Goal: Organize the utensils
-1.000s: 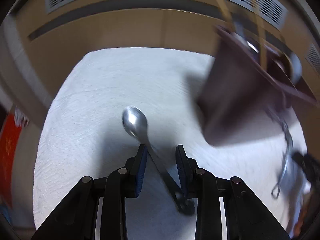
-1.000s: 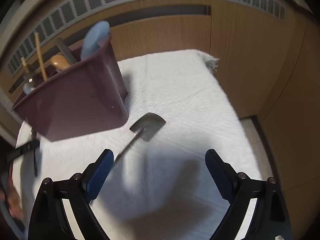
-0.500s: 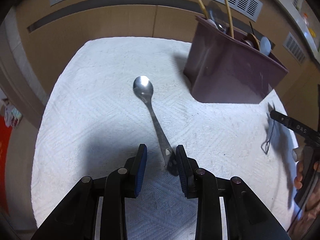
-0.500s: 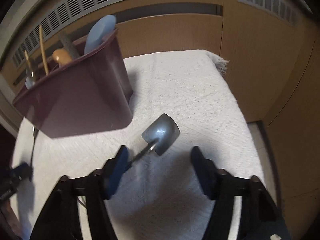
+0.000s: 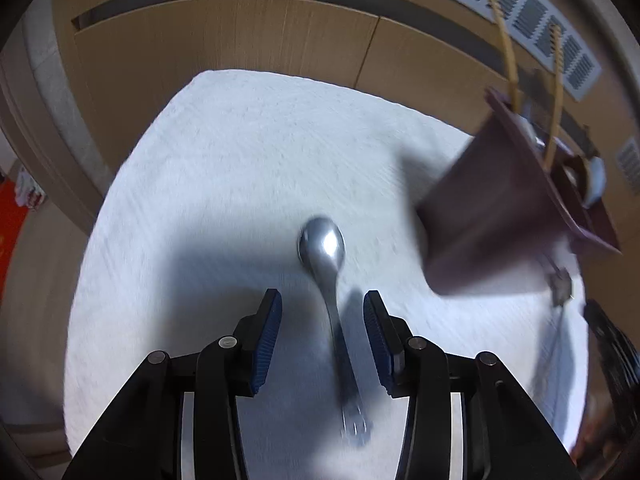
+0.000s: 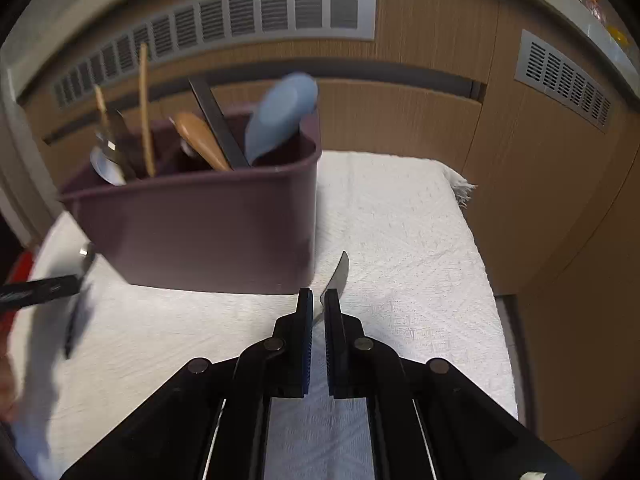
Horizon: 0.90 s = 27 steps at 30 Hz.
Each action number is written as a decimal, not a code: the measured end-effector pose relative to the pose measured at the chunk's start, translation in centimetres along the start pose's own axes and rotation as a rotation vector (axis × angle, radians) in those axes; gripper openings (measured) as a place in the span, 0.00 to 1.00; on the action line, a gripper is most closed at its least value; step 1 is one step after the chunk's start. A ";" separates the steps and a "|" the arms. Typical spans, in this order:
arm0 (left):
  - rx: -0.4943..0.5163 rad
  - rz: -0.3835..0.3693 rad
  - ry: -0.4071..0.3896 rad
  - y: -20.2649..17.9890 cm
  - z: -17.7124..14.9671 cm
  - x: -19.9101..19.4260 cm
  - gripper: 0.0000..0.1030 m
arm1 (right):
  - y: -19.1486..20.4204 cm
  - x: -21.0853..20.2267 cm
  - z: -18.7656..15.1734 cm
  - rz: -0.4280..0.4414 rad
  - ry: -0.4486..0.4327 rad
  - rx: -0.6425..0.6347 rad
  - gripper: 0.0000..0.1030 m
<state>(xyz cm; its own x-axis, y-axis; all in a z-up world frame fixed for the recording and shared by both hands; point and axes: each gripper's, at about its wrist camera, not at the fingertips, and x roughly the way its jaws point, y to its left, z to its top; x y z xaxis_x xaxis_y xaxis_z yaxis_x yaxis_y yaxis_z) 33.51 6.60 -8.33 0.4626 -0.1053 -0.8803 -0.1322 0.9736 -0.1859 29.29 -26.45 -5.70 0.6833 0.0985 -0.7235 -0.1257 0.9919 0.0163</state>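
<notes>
Two steel pieces in play. Our right tongs (image 6: 315, 306) have just closed, pinching a thin metal utensil (image 6: 339, 272) beside the maroon plastic caddy (image 6: 208, 232). Left tongs (image 5: 322, 312), just opening, straddle without touching a stiff, slippery silver spoon (image 5: 326, 256) mid-surface on the white textured cloth (image 5: 224, 168); grip mid-handle.

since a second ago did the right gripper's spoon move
Yes. The spoon lay bowl-up on the white cloth right of the purple bin; now it stands edge-on, clamped in the right gripper, whose jaws have just closed on it.

One caddy (image 6: 208, 236); two chopsticks (image 6: 143, 108); one blue spatula (image 6: 280, 116); one white cloth (image 6: 400, 240).
</notes>
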 end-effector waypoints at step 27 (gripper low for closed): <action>0.134 -0.045 -0.321 -2.4 -5.3 -8.4 0.28 | 2.5 6.4 1.4 -0.064 0.165 0.020 0.47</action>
<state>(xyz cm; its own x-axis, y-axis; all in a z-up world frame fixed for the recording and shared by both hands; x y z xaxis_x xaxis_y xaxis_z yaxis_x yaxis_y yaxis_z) 25.28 4.12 -2.76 0.7205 -0.1006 -0.6861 0.0009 0.9896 -0.1442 34.31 -23.27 -9.31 0.5617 0.0227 -0.8270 -0.0706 0.9973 -0.0206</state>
